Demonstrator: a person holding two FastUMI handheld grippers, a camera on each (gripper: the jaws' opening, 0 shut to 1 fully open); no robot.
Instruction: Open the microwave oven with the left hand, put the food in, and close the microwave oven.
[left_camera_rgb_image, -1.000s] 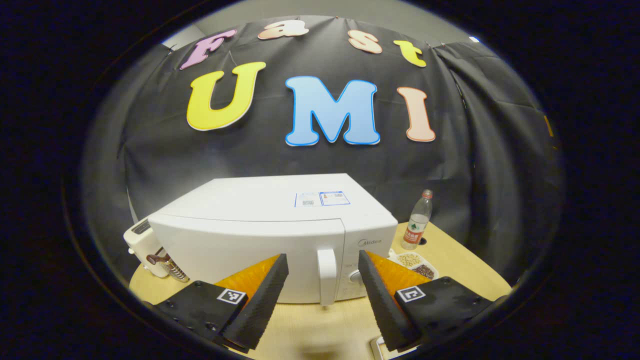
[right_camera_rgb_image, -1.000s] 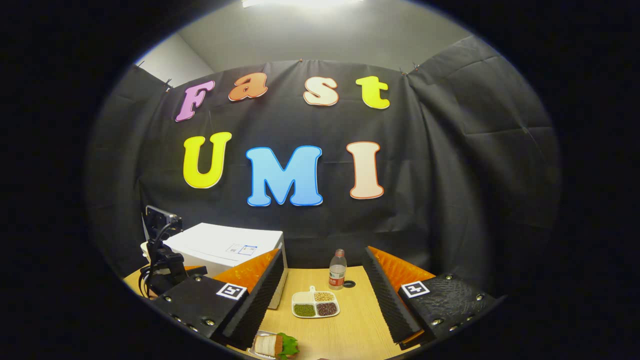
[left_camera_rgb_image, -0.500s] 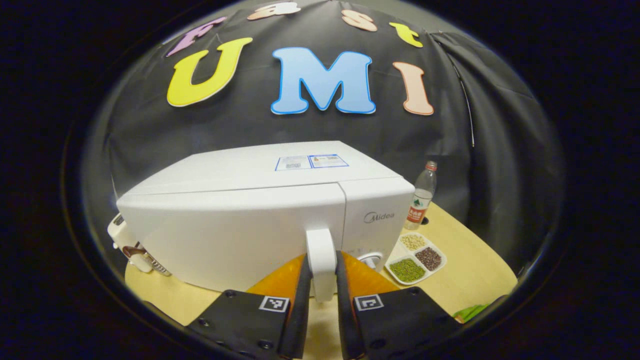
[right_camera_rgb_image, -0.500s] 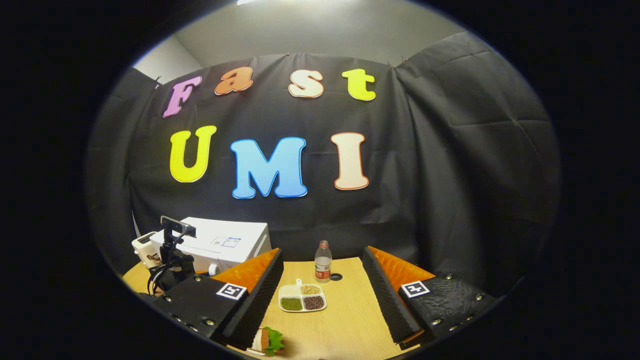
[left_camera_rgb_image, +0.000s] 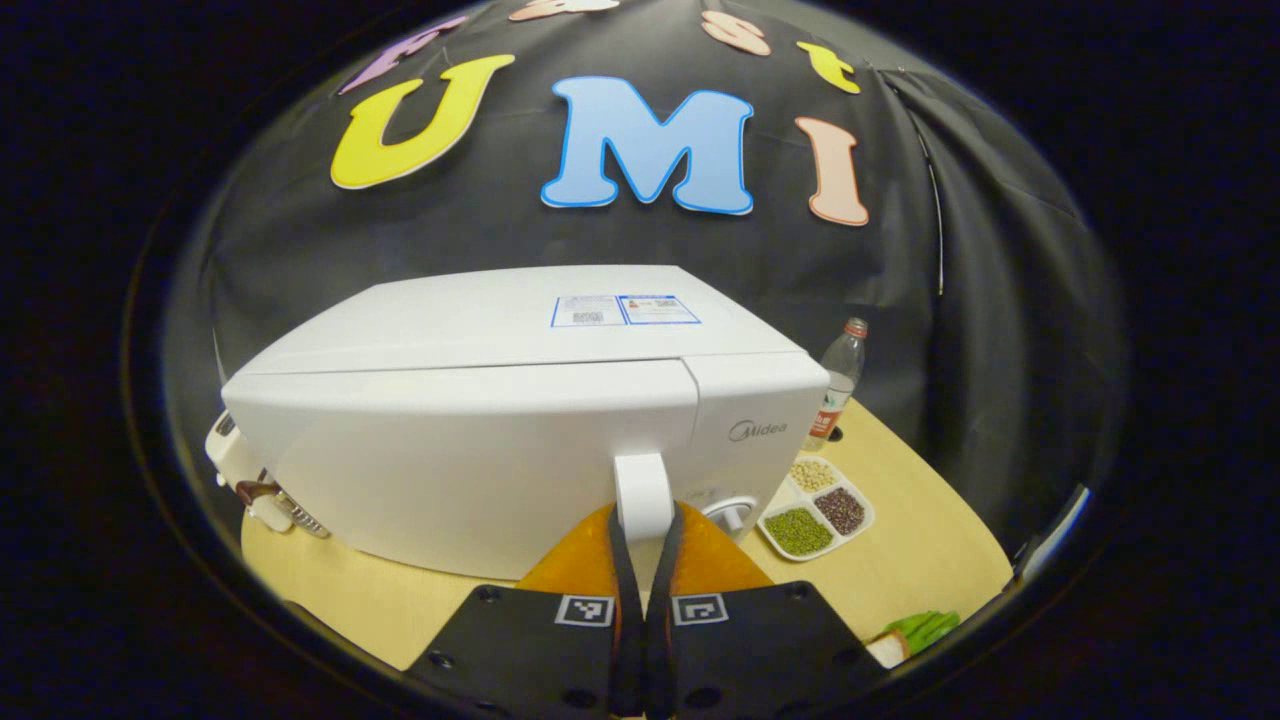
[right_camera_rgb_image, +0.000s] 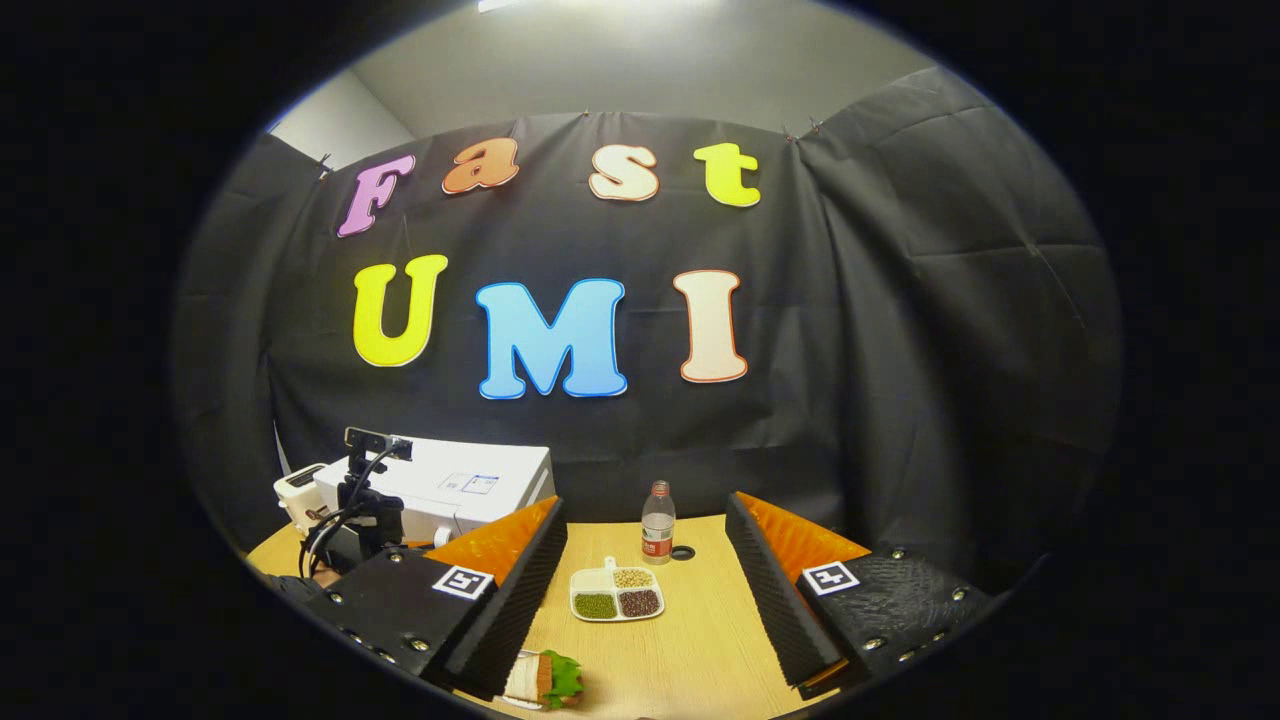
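Light wooden table (right_camera_rgb_image: 690, 640), near to far in the right gripper view: right gripper (right_camera_rgb_image: 645, 610) hanging released with jaws wide apart over the tabletop, sandwich (right_camera_rgb_image: 545, 680) lying at its 7 o'clock near the front edge, divided dish (right_camera_rgb_image: 615, 595) of beans sitting ahead at 12 o'clock, water bottle (right_camera_rgb_image: 657, 522) standing beyond it, black cloth wall closing the booth behind.

White microwave oven (left_camera_rgb_image: 520, 420) standing at the table's far left with door shut; left gripper (left_camera_rgb_image: 640, 545) clenching the door handle (left_camera_rgb_image: 642, 495), both fingers pressing it.

Against the earlier frames, the left jaws are sitting tighter on the handle, having been wide apart a second ago; the door is remaining shut.
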